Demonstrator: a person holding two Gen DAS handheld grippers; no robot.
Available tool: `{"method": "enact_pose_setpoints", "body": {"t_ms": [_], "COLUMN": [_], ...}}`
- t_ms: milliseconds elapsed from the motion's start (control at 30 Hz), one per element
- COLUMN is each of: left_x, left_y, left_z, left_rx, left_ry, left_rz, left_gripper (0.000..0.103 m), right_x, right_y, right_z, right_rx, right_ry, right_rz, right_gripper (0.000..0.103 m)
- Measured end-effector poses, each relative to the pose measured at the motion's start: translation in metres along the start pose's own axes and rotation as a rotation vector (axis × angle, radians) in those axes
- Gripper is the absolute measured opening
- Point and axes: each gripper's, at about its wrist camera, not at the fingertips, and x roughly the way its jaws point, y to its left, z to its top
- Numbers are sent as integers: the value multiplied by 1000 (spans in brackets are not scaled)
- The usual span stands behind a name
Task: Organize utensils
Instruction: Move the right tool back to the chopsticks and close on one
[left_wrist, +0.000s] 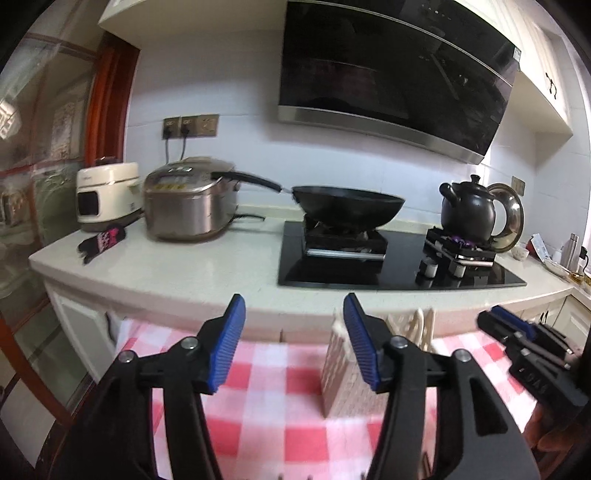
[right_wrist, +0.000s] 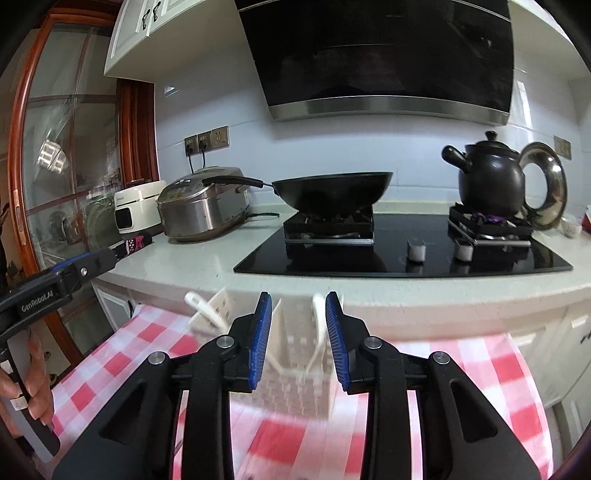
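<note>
A white perforated utensil holder (right_wrist: 295, 369) stands on a table with a red-and-white checked cloth (right_wrist: 122, 354). White utensils (right_wrist: 319, 328) stick up out of it. My right gripper (right_wrist: 298, 339) is open, its blue pads on either side of the holder's top, above it. The holder also shows in the left wrist view (left_wrist: 341, 373), just behind the right finger of my left gripper (left_wrist: 293, 343), which is open and empty. The right gripper shows at that view's right edge (left_wrist: 517, 332).
A white counter (left_wrist: 184, 273) runs behind the table. On it stand a white cooker (left_wrist: 107, 195), a steel rice cooker (left_wrist: 188, 203), a black glove (left_wrist: 101, 240), and a black hob (left_wrist: 399, 258) with a wok (left_wrist: 347, 206) and a black kettle (left_wrist: 467, 208).
</note>
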Motion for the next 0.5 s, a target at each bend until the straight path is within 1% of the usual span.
{"method": "enact_pose_setpoints", "body": {"t_ms": [33, 100, 167, 233, 367, 500], "left_x": [-4, -19, -31, -40, -46, -49], "left_y": [2, 10, 15, 22, 30, 36], "left_z": [-4, -18, -32, -47, -78, -107], "left_rx": [-2, 1, 16, 17, 18, 17], "left_ry": [7, 26, 43, 69, 138, 211], "left_rz": [2, 7, 24, 31, 39, 60], "left_gripper": [59, 60, 61, 63, 64, 64], "right_x": [-7, -21, -35, -44, -57, -61], "right_y": [1, 4, 7, 7, 5, 3], "right_z": [-4, -16, -29, -41, -72, -100], "right_rx": [4, 11, 12, 21, 58, 92], "right_ry": [6, 21, 36, 54, 125, 200], "right_rz": [-2, -7, -14, -21, -48, -70], "right_gripper": [31, 32, 39, 41, 41, 41]}}
